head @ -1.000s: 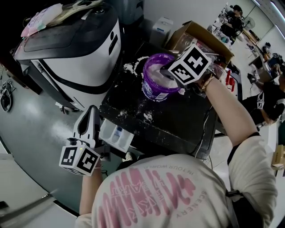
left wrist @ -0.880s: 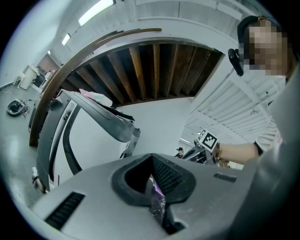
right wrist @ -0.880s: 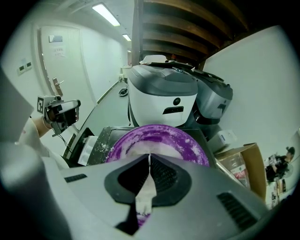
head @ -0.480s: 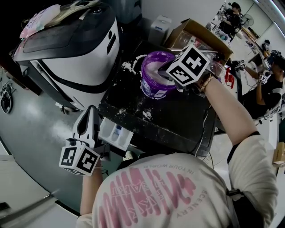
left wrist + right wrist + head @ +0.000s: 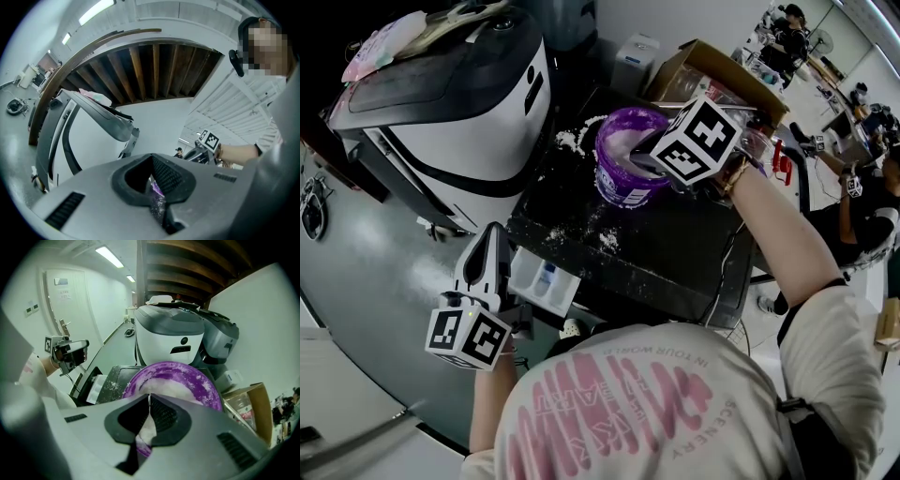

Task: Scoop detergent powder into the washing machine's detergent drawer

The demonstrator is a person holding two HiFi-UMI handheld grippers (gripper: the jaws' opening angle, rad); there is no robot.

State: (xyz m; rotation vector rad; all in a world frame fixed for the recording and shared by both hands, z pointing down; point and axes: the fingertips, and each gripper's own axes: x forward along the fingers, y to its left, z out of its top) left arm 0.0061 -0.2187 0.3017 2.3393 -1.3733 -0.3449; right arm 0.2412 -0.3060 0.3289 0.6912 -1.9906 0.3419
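**Right tool at the tub, drawer yet to be fed**

Right tool point(image 5: 149, 398) hangs tilted down over the purple detergent tub point(image 5: 623, 192), its jaws closed on a thin white piece that I take for the scoop point(image 5: 146, 430). The left tool point(image 5: 151, 161) is closed too, level, just beside the white detergent drawer point(image 5: 542, 279) at the worktop's point(image 5: 675, 253) near edge. A purple sliver point(image 5: 157, 190) shows in its slit; I can't name it. Spilt powder point(image 5: 605, 242) dots the worktop. I'd judge this the loading step, with the carry to the drawer and the tipping yet to do. Whether the drawer already holds powder, I can't see.
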